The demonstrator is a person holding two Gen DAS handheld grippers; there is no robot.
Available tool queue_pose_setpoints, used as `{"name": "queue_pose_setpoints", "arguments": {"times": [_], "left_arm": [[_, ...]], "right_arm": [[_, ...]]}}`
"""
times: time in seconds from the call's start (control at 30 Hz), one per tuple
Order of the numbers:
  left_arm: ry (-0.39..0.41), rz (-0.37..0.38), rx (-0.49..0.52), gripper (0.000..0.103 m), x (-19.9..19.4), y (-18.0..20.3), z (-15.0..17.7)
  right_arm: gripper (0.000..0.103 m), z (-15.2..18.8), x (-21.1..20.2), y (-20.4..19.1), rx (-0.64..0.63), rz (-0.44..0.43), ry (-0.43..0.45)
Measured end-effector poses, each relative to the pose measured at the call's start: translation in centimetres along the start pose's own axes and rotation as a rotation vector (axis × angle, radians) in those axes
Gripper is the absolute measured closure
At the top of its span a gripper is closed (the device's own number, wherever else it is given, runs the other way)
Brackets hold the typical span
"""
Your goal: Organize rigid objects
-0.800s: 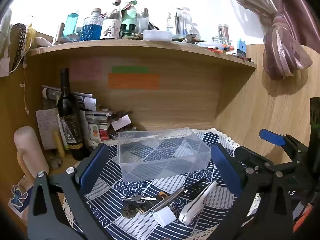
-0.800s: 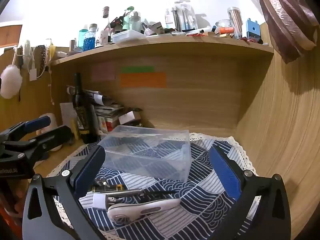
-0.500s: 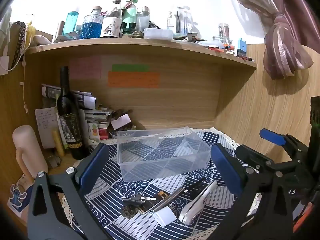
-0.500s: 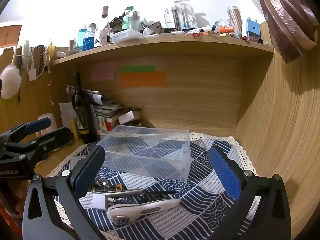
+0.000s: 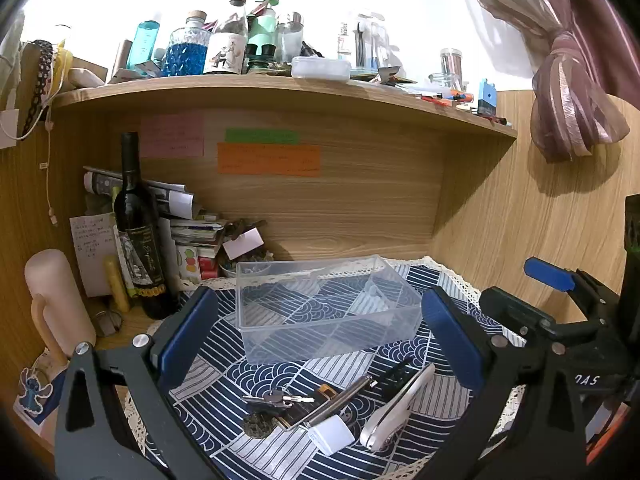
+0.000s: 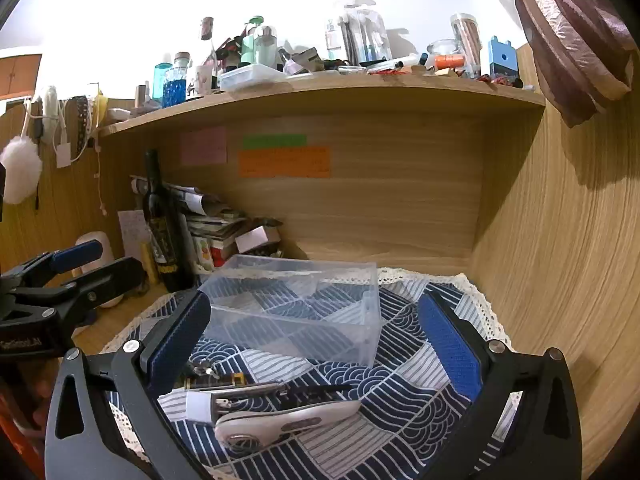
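A clear plastic box [image 5: 326,308] with dividers stands empty on a blue patterned cloth [image 5: 240,376]; it also shows in the right wrist view [image 6: 296,312]. In front of it lies a small pile: keys [image 5: 278,399], a metal pen-like rod [image 5: 340,394], a white cap [image 5: 332,434], a white flat tool [image 5: 400,408] and a black clip [image 5: 394,374]. The white tool [image 6: 288,420] is nearest in the right wrist view. My left gripper [image 5: 320,336] is open and empty above the pile. My right gripper [image 6: 316,340] is open and empty, also seen from the left [image 5: 548,308].
A dark wine bottle [image 5: 138,236], stacked papers and boxes [image 5: 196,232] and a pink cylinder [image 5: 56,304] stand at the left. A cluttered wooden shelf [image 5: 280,88] hangs overhead. Wooden walls close the back and right side [image 6: 560,260].
Both views have shifted very slightly; nothing on the cloth has moved and both grippers stay open.
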State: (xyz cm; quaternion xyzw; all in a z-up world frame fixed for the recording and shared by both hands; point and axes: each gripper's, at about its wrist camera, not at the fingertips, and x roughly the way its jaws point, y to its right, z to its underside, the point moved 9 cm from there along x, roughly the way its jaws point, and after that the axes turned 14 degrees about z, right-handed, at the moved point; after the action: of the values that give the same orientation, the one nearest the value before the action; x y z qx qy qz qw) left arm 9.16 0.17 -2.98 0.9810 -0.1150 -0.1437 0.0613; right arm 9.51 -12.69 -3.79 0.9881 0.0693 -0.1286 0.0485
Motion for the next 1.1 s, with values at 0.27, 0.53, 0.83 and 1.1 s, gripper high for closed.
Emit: {"name": "queue_pose_setpoints", "arguments": {"times": [0.27, 0.53, 0.83, 1.1], "left_arm": [[-0.002, 0.012, -0.002, 0.0, 0.0, -0.07, 0.12], [-0.003, 0.011, 0.004, 0.0, 0.04, 0.17, 0.04], [-0.003, 0.014, 0.001, 0.0, 0.0, 0.07, -0.18], [-0.003, 0.016, 0.002, 0.0, -0.05, 0.05, -0.32]], "right_arm": [[0.0, -0.09, -0.1, -0.09, 0.004, 0.001, 0.004], [0.0, -0.1, -0.11, -0.14, 0.005, 0.0, 0.005], [0.0, -0.07, -0.11, -0.2, 0.008, -0.005, 0.003], [0.0, -0.15, -0.14, -0.37, 0.009, -0.009, 0.003]]}}
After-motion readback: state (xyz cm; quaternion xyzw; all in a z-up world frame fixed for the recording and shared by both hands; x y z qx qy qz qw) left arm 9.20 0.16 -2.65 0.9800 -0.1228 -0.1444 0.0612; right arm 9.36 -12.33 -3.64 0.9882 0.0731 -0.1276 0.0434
